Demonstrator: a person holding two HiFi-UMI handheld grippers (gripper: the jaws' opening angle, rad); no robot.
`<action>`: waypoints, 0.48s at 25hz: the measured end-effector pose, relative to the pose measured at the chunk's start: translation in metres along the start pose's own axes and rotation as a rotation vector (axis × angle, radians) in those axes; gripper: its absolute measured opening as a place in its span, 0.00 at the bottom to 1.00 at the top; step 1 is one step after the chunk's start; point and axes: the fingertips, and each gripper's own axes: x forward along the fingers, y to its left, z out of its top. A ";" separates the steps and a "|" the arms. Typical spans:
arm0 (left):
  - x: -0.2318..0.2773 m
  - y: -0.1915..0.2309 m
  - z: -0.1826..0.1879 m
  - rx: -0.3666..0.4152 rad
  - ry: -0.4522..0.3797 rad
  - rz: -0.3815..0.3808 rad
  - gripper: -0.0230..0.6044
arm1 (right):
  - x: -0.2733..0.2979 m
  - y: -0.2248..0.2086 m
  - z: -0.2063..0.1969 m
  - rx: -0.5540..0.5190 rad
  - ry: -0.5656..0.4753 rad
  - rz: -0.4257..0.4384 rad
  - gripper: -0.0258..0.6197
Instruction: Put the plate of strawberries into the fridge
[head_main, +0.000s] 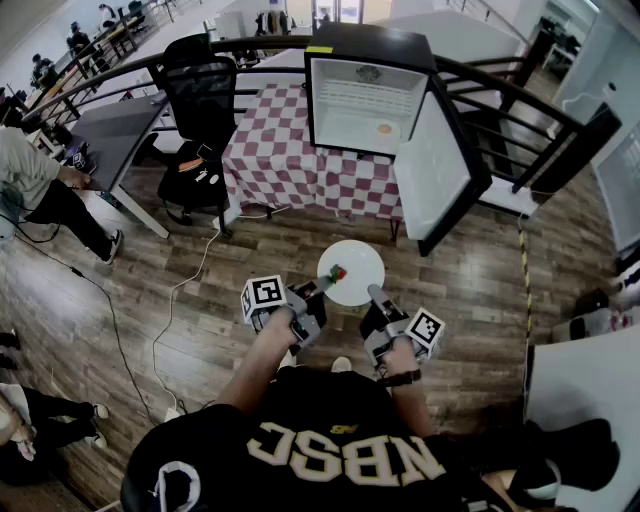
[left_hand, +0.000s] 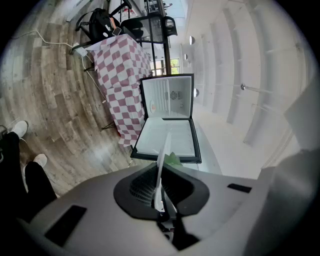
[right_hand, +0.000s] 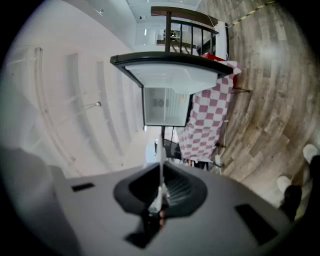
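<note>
1. The white plate (head_main: 352, 272) hangs level over the wooden floor (head_main: 250, 250), just in front of the person carrying it and well short of the fridge (head_main: 365, 100). A strawberry (head_main: 337, 272) sits near the plate's left edge.
2. The left gripper (head_main: 318, 290) is clamped almost fully together on the plate's left rim. In the left gripper view the thin rim runs edge-on between the pads, with a bit of green leaf beside it.
3. The right gripper (head_main: 373, 294) nips the opposite rim the same way, with only the plate's edge between its nearly closed jaws.
4. Holding both sides looks meant to keep the plate flat, so the fruit does not roll off while it is carried.
5. The fridge stands on a table with a red-and-white checked cloth (head_main: 290, 160). Its door (head_main: 440, 165) is swung wide to the right, leaving the mouth open. A small orange thing (head_main: 385, 128) already lies on a shelf inside.
6. That door juts out towards the carrier on the right, so the way in probably lies to its left.
7. A black office chair (head_main: 200, 100), a desk (head_main: 115, 130) and a trailing cable (head_main: 185, 285) sit off to the left, clear of the straight path.
</note>
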 end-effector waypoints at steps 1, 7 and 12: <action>0.001 -0.001 -0.006 -0.008 0.001 0.004 0.08 | -0.004 0.000 0.001 -0.011 0.006 -0.003 0.10; 0.011 0.007 -0.024 -0.006 -0.009 0.041 0.08 | -0.016 -0.002 0.016 -0.088 0.021 -0.037 0.10; 0.019 0.009 -0.029 0.013 -0.026 0.047 0.08 | -0.022 -0.006 0.024 -0.022 0.021 0.015 0.10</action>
